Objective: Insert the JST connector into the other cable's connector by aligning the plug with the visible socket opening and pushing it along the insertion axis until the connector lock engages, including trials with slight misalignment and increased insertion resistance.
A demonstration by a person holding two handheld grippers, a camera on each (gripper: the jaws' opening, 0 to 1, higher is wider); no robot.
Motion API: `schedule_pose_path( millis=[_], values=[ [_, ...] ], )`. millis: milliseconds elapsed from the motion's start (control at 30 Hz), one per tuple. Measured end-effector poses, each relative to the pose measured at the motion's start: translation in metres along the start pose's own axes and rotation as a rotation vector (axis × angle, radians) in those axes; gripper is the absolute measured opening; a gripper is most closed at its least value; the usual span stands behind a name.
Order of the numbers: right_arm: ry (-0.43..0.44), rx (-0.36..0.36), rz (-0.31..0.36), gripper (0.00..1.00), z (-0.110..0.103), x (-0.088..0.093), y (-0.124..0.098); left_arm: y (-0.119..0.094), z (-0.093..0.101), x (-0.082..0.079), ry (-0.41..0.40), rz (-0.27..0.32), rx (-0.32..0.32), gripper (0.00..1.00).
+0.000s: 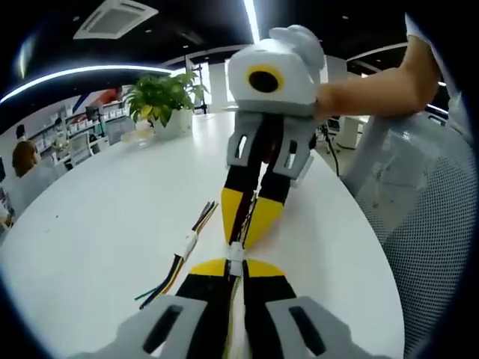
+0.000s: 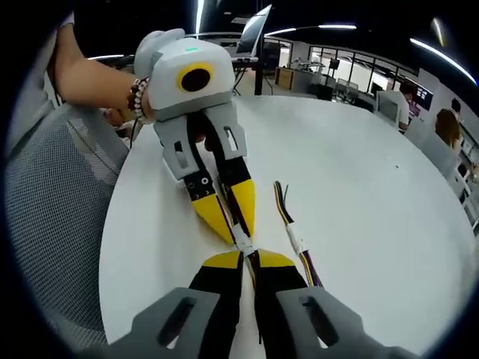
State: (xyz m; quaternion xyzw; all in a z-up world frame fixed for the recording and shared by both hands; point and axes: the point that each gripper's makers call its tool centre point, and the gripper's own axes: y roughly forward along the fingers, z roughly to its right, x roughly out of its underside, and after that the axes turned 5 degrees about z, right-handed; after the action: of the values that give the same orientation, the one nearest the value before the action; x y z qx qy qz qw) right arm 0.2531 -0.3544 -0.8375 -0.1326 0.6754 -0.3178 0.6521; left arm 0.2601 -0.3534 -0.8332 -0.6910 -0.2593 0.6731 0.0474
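No brand, label or writing is showing legibly on either tool or on the cables.

In the left gripper view, the left gripper is reaching up from the bottom edge with its yellow-tipped jaws pressed together on a small white JST connector. The connector's long axis is running straight ahead along the jaws, pointing at the right gripper, which is coming in nose-to-nose from the far side with a person's hand behind it. The two sets of tips are meeting just above the white round bench, and the white piece is sitting in the narrow space between them.

In the right gripper view, the right gripper is holding its jaws closed on the dark wires of the mating cable, and the white connector is lying between its tips and those of the left gripper. Whether plug and socket are already joined cannot be told.

A spare cable with a white connector and coloured wires is lying loose on the bench just beside the grippers; it is also appearing in the right gripper view. A potted plant is standing at the far edge of the bench, and a mesh chair is standing beside the bench.
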Motion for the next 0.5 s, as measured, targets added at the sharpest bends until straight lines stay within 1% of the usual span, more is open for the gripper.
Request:
schedule_pose_path(
  millis=[100, 300, 433, 500],
  values=[
    [-0.006, 0.023, 0.013, 0.03, 0.005, -0.002, -0.001, 0.001, -0.006, -0.002, 0.005, 0.0, -0.032, 0.01],
    [-0.01, 0.049, 0.026, 0.03, 0.01, -0.004, 0.001, 0.0, -0.013, -0.002, -0.027, 0.002, -0.066, 0.02],
    [-0.016, 0.07, 0.021, 0.03, 0.014, -0.002, 0.002, 0.002, -0.022, 0.006, -0.036, -0.037, -0.124, 0.04],
    [-0.023, 0.081, 0.018, 0.03, 0.017, -0.001, 0.003, 0.002, -0.021, 0.007, -0.044, -0.035, -0.12, 0.04]
  ],
)
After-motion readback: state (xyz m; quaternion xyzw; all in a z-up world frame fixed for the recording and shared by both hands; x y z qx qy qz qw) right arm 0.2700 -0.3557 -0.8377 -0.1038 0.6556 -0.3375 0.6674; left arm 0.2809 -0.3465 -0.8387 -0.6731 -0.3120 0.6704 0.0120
